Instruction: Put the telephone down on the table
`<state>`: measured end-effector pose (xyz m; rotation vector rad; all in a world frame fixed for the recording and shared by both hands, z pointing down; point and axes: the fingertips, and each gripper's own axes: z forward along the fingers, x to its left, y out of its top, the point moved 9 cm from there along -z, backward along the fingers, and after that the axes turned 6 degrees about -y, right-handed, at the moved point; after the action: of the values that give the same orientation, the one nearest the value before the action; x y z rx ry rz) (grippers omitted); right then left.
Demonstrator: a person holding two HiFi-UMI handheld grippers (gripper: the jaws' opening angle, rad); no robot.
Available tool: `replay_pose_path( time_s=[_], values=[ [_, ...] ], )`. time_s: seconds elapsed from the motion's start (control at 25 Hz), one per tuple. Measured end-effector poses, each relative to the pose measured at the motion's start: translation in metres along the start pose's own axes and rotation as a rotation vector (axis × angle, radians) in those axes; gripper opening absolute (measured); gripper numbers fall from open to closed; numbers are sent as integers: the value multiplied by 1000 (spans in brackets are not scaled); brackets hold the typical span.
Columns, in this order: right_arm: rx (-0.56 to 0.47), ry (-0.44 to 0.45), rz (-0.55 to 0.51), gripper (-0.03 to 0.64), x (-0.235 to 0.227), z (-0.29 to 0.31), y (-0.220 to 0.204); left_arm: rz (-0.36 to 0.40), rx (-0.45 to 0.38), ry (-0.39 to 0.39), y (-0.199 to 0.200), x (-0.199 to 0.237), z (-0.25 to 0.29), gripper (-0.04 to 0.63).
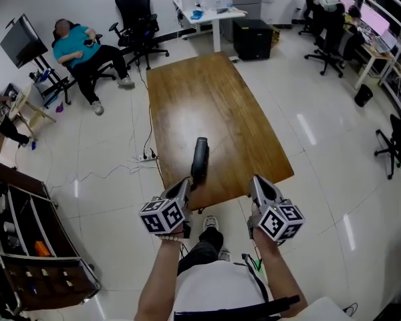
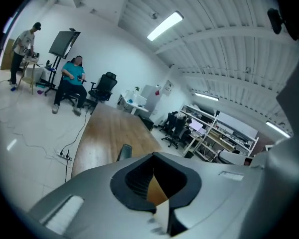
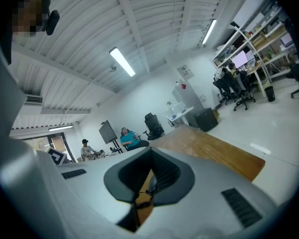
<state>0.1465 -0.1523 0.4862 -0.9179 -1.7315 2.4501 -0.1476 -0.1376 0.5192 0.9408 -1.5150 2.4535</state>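
The black telephone handset [image 1: 200,158] lies lengthwise on the brown wooden table [image 1: 207,92], close to its near edge. My left gripper [image 1: 186,184] hovers at the handset's near end, just to its left, jaws shut with nothing between them. In the left gripper view the closed jaws [image 2: 153,177] fill the lower frame, and the handset [image 2: 123,152] shows beyond them on the table [image 2: 109,128], slightly left. My right gripper [image 1: 256,182] floats at the table's near right edge, apart from the handset. Its jaws [image 3: 148,180] look shut and hold nothing.
A person in a teal top [image 1: 80,49] sits at the far left beside a black office chair [image 1: 137,12]. A power strip with cables [image 1: 146,156] lies on the floor left of the table. A dark shelf unit [image 1: 27,246] stands at the near left. Desks with seated people [image 1: 331,19] line the far right.
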Motion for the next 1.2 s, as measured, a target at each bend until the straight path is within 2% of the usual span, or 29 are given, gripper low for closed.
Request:
replay_pose_path(
  time_s=[0.12, 0.24, 0.68, 0.96, 1.2],
  values=[
    [3, 15, 3, 9, 6, -15, -7, -6, 20, -16, -9, -17, -17, 0],
    [16, 43, 6, 9, 17, -23, -17, 11, 29, 0, -13, -30, -35, 0],
    [20, 107, 28, 9, 44, -32, -30, 67, 16, 29, -3, -48, -73, 0],
    [7, 82, 15, 9, 54, -37, -34, 88, 13, -25, 5, -52, -82, 0],
    [-5, 48, -12, 9, 84, -48, -46, 98, 26, -71, 8, -41, -103, 0]
  ],
)
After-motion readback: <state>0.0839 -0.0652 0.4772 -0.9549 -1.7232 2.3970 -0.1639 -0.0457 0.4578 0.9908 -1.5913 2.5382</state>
